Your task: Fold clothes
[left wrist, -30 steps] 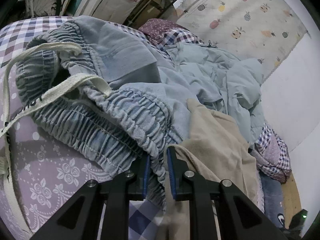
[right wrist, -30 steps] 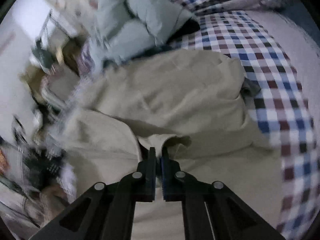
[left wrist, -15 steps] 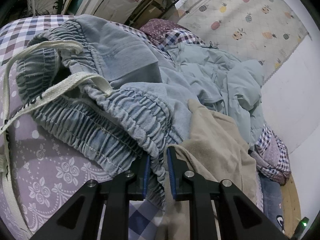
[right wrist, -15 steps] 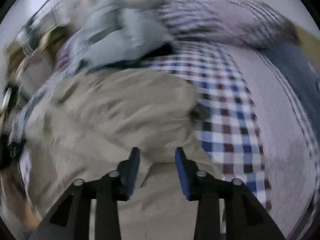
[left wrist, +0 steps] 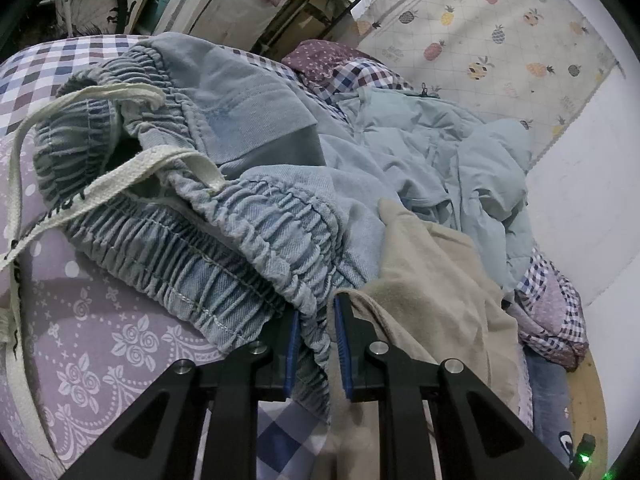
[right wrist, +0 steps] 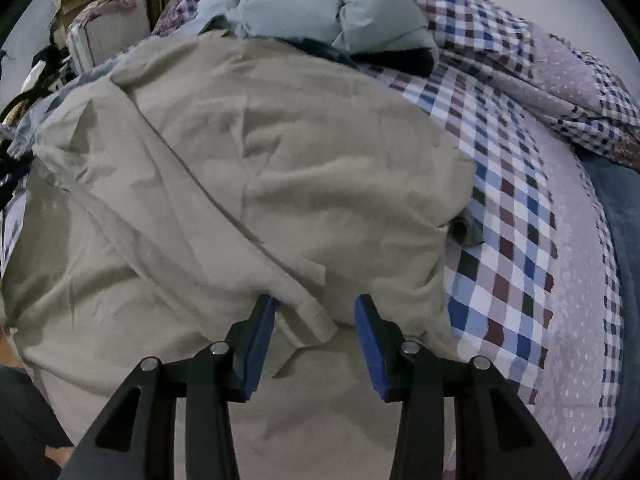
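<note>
Together, two grippers work over one bed (right wrist: 520, 216) strewn with clothes. At seven o'clock, the left gripper (left wrist: 316, 344) is nearly closed, pinching the gathered waistband of one pair of denim trousers (left wrist: 224, 208), probably to keep it anchored; a cream drawstring (left wrist: 100, 196) loops out toward nine o'clock. At six o'clock in the right view, the right gripper (right wrist: 316, 328) gapes wide over a seam of one crumpled beige garment (right wrist: 256, 184), gripping nothing. One pale blue padded jacket (right wrist: 320, 4) lies at twelve o'clock.
</note>
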A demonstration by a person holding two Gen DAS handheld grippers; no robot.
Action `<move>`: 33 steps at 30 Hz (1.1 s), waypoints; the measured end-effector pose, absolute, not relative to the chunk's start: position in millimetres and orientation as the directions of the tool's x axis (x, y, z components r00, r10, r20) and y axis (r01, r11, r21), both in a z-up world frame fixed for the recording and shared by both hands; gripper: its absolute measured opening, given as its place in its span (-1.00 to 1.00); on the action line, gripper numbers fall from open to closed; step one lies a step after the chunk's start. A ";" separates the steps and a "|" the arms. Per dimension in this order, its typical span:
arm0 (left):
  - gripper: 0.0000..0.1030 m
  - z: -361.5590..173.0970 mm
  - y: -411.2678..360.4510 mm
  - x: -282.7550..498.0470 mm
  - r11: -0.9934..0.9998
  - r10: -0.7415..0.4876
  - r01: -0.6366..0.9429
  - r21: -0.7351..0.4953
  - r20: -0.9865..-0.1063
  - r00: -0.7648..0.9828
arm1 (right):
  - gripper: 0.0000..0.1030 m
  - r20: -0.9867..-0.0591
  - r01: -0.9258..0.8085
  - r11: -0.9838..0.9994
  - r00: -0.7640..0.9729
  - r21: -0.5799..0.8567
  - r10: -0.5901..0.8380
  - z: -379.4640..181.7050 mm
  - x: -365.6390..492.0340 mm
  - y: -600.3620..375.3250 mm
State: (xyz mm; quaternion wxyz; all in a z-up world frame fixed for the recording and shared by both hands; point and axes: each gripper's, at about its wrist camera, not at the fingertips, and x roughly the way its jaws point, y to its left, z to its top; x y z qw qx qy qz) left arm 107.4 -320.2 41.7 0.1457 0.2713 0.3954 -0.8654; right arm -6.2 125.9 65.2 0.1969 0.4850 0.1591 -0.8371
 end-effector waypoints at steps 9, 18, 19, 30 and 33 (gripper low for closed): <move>-0.67 43.0 -316.5 107.0 -0.654 -0.050 0.473 -0.590 -0.590 -0.806 | -0.98 -0.772 0.422 -0.904 -0.597 -0.072 -0.217 123.6 -12.4 141.3; -0.65 47.9 -308.3 104.1 -0.693 -0.075 0.478 -0.539 -0.605 -0.792 | -0.95 -0.778 0.317 -0.945 -0.612 -0.078 -0.140 147.9 -80.9 138.2; -0.64 48.6 -307.1 103.4 -0.700 -0.081 0.480 -0.528 -0.609 -0.789 | -0.91 -0.791 0.292 -0.953 -0.600 -0.075 -0.121 142.2 -91.2 137.8; -0.64 49.5 -306.1 101.9 -0.711 -0.086 0.484 -0.511 -0.620 -0.780 | -0.11 -0.821 0.116 -0.987 -0.550 0.111 -0.157 97.0 -103.0 149.4; -0.64 49.7 -306.8 102.2 -0.712 -0.083 0.482 -0.511 -0.620 -0.780 | -0.10 -0.811 0.089 -0.980 -0.550 0.178 -0.198 89.6 -94.3 153.9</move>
